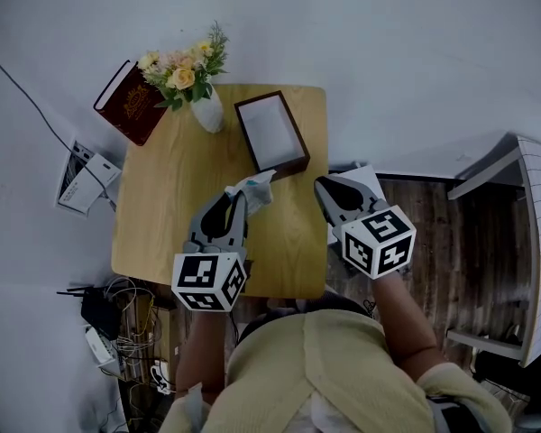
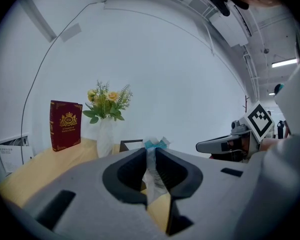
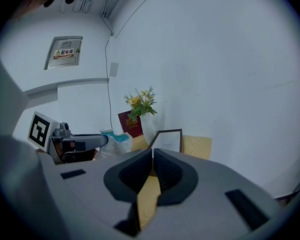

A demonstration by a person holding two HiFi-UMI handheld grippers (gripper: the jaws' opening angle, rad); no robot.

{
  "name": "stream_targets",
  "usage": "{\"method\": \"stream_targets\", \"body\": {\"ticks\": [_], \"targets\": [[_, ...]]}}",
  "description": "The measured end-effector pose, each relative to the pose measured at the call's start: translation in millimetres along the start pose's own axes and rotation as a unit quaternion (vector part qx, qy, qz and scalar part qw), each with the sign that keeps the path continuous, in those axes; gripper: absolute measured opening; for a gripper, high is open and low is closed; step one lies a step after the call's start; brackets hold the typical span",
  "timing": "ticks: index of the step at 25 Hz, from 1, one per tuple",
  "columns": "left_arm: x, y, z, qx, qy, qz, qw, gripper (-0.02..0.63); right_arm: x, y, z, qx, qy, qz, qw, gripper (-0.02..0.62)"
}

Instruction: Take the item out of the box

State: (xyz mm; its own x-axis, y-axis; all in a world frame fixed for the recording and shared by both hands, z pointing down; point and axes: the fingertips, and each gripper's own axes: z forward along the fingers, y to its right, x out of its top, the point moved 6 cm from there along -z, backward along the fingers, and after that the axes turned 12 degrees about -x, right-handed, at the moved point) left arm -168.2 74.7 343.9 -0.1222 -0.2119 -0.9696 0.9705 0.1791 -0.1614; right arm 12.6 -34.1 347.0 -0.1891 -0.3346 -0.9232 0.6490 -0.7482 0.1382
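Note:
An open dark-brown box (image 1: 272, 134) with a pale inside lies on the wooden table (image 1: 180, 215), and nothing shows in it. My left gripper (image 1: 241, 198) hovers just in front of the box, shut on a white packet with a teal end (image 1: 256, 188). In the left gripper view the packet (image 2: 153, 170) is pinched upright between the pads. To the right, my right gripper (image 1: 324, 187) hangs over the table's right edge, shut and holding nothing (image 3: 153, 152). From the right gripper view I see the box (image 3: 168, 139) and the held packet (image 3: 114, 138).
A white vase of flowers (image 1: 195, 78) and a dark red book (image 1: 129, 103) stand at the table's back left corner. Papers (image 1: 83, 180) and cables (image 1: 117, 309) lie on the floor to the left. A white frame (image 1: 514, 242) stands at the right.

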Motion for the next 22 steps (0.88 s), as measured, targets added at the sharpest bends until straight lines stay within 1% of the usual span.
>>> {"method": "stream_targets", "body": {"ticks": [12,22], "targets": [[-5.9,-0.9,-3.7,0.007,-0.005,-0.007,0.9999,0.075,-1.6,-2.9,4.4,0.001,-0.002,0.019,1.000,0.031],[-7.3,-2.1,-0.8,0.006,-0.011,-0.009,0.9999,0.075,-2.3,-1.8,7.1,0.001,-0.005,0.020,1.000,0.029]]}}
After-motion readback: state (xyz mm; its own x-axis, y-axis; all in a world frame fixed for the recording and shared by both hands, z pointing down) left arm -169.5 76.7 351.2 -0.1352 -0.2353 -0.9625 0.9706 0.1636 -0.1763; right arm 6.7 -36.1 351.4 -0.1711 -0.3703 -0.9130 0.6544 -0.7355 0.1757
